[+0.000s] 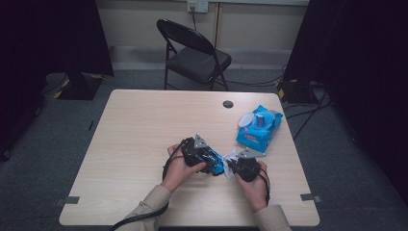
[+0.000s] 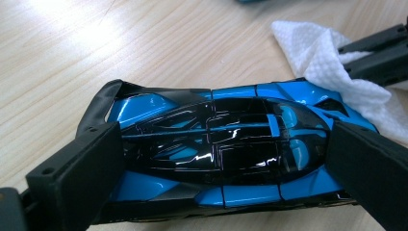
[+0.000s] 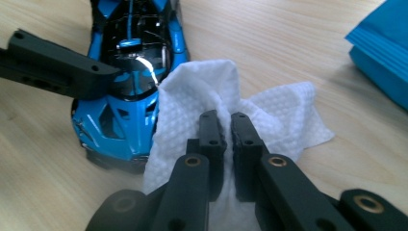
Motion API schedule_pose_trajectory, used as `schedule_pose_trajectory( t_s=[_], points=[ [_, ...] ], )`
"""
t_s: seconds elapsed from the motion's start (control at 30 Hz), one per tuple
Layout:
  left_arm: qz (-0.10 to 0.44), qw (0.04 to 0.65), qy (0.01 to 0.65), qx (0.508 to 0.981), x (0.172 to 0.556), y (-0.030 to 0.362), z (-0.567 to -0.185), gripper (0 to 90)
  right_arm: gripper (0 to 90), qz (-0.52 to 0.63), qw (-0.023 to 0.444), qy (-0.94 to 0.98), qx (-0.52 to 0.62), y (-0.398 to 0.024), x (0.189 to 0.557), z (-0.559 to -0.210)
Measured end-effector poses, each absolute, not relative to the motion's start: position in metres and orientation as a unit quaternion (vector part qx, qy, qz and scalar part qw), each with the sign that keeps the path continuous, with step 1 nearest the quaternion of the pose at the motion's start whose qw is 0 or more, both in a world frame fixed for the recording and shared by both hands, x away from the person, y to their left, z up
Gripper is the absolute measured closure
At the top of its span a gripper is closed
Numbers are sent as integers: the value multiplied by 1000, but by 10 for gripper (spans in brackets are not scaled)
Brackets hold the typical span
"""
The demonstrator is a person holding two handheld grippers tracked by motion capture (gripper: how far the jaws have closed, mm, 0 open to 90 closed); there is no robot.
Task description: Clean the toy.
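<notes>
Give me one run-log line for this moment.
left tongs: shut on blue toy car | right tongs: shut on white wipe, wipe against car's side | wipe pack: on table, apart

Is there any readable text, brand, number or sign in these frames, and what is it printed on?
None can be read.
Blue wipes pack: red and white print on its face, too small and blurred to read.
Blue toy car: no lettering visible on its body.
White wipe: embossed dots, no text.

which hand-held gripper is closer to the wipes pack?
Right. The right hand-held gripper, shut on a wipe, sits just below the wipes pack; the left hand-held gripper clamps the toy car, farther off.
</notes>
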State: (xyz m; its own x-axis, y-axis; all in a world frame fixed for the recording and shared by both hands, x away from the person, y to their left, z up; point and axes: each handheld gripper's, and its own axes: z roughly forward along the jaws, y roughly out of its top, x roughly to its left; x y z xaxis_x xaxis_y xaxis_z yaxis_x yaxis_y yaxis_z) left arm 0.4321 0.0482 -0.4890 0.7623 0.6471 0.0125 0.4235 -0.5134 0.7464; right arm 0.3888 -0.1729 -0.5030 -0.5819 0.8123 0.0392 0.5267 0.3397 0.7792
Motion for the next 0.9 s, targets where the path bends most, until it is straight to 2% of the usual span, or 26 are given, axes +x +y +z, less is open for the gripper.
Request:
schedule_pose_trajectory(
  t_s=[0.9],
  points=[
    [145, 368, 324, 859, 431, 44, -487, 0, 866, 402, 138, 816, 391, -168, 358, -502]
  ],
)
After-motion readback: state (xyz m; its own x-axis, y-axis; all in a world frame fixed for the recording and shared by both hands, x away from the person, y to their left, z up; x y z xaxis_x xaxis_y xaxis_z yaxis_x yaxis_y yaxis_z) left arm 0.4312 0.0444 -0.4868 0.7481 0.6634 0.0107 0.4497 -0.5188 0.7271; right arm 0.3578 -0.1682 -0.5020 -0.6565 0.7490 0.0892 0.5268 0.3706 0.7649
